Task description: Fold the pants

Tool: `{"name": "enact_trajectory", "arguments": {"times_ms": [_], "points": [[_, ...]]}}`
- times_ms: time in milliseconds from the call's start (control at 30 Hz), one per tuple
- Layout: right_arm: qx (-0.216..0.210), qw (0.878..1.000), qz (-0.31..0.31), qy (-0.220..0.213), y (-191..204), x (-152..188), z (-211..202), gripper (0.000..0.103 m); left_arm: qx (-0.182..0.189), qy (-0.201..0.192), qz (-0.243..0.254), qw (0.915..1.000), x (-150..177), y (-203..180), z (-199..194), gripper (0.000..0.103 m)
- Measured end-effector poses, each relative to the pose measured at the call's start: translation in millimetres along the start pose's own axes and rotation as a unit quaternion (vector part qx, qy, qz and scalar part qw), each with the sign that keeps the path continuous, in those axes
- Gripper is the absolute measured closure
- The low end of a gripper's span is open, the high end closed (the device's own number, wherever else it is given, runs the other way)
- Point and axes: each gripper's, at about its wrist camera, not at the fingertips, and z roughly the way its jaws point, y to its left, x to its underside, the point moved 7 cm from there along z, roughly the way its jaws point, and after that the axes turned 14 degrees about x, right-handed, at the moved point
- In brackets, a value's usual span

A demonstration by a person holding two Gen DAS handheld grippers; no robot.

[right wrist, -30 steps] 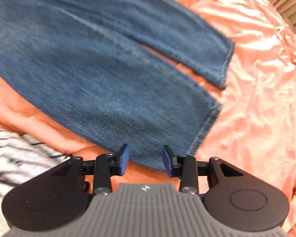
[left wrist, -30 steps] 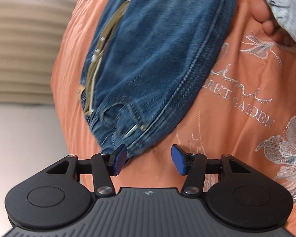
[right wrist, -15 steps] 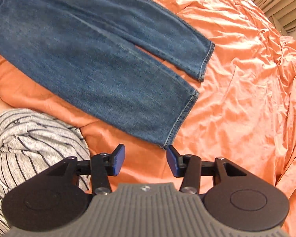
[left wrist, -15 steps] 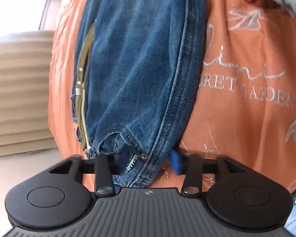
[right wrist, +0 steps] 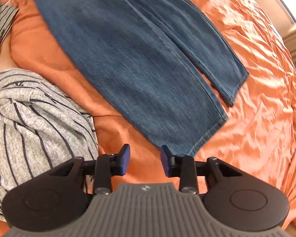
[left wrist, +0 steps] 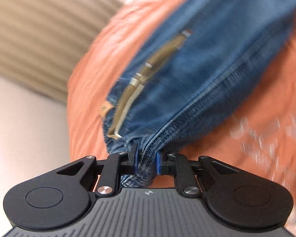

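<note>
While the jeans lie stretched across the bed, the scene sorts by size like this:

Bedspread: one orange bedspread, smooth and faintly shiny, rumpled into many shallow creases; pale embroidery shows on it in the left wrist view, too blurred to read.

Jeans: one pair of jeans, mid-blue denim with a soft faded grain. They lie flat on the bedspread, waist end toward the left gripper, leg ends toward the right gripper.

Legs: two, long and tapering, side by side with a narrow gap opening between them near the hems; each hem is a straight stitched edge.

Side seam: one thick double-stitched ridge running from the pinched waist end up along the denim.

Belt: one olive-brown belt lying along the waist, with small metal fittings, blurred.

Striped cloth: one grey knit garment with thin dark stripes, worn by the person, bunched at the left of the right wrist view.

Ribbed surface: one beige ribbed surface beyond the bed's edge, what it is cannot be told.

Left gripper: one left gripper, black arms with blue pads; its jaws have just been closing and now pinch a bunched fold of denim at the waist end, beside the seam.

Right gripper: one right gripper, same build; its jaws have just been narrowing yet stand apart with only bedspread between them, the right pad just beside the corner of the nearer hem.
</note>
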Motion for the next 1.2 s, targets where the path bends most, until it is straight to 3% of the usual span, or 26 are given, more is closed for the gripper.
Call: {"name": "enact_trajectory", "arguments": {"times_ms": [67, 133, 400, 467, 667, 900, 1200], "points": [[-0.009, 1.000, -0.011, 0.000, 4, 1, 13, 0.074, 0.000, -0.018, -0.064, 0.9978, -10, 14, -4, 0.085], [-0.006, 1.000, -0.029, 0.005, 8, 5, 30, 0.074, -0.006, -0.026, -0.092, 0.9954, -16, 23, -4, 0.086], [0.024, 0.997, -0.075, -0.011, 20, 9, 83, 0.077, -0.023, 0.002, -0.115, 0.9931, -26, 28, -4, 0.086], [0.042, 0.996, -0.078, -0.016, 20, 11, 87, 0.102, -0.030, 0.002, -0.122, 0.9920, -27, 29, -6, 0.086], [0.080, 0.994, 0.023, -0.071, -12, 12, 53, 0.103, -0.045, -0.013, -0.148, 0.9879, -24, 29, -14, 0.088], [0.125, 0.972, 0.147, -0.136, -90, -15, -3, 0.103, -0.066, -0.044, -0.163, 0.9834, -45, 61, -26, 0.096], [0.158, 0.956, 0.204, -0.137, -183, -94, 20, 0.103, -0.091, -0.047, -0.164, 0.9812, -103, 125, 7, 0.097]]}}
